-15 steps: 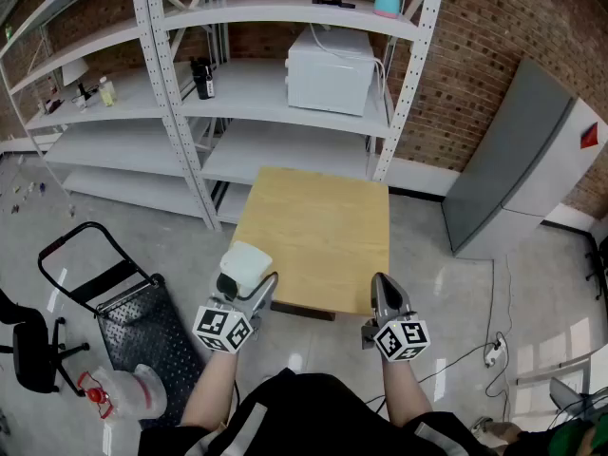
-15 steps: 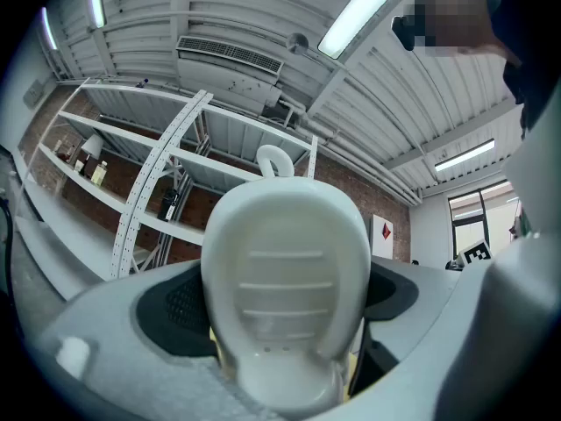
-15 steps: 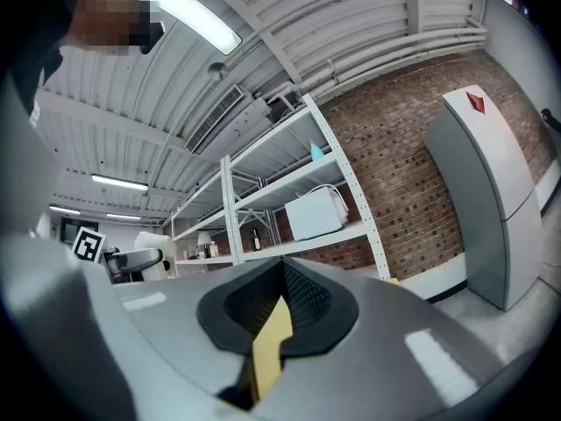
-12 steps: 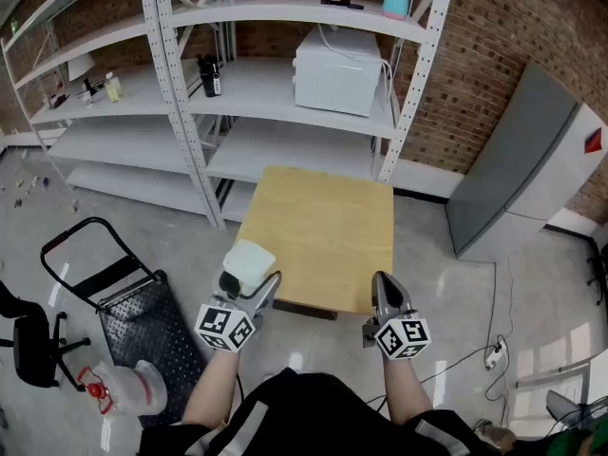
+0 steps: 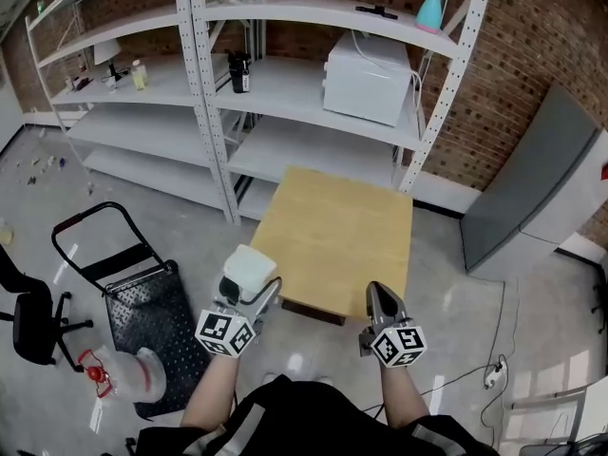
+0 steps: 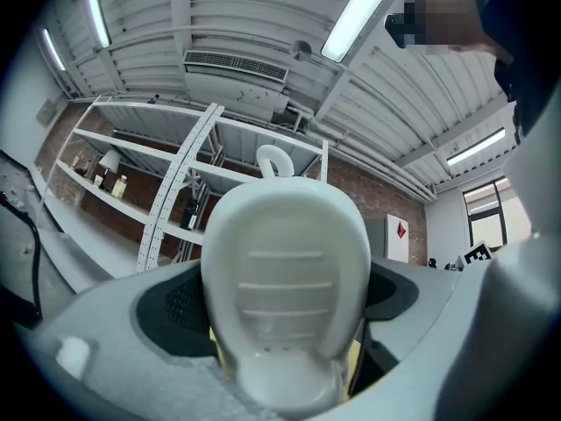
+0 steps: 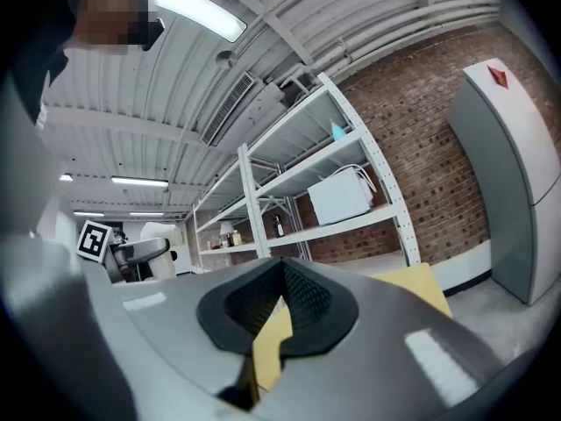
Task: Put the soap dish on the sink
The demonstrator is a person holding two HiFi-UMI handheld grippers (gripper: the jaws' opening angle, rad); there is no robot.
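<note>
Two grippers are in our hands. Our left gripper (image 5: 245,297) squeezes the white soap dish (image 5: 249,267) between its wide jaws, up in the air by the wooden table's (image 5: 332,236) near corner. Our right gripper (image 5: 380,300) is pinched closed, holding nothing.

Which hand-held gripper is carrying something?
The left hand-held gripper: a white soap dish is clamped between its jaws, while the right hand-held gripper is shut and empty.

Soap dish (image 5: 249,266) — in left hand-held gripper (image 5: 247,289)
</note>
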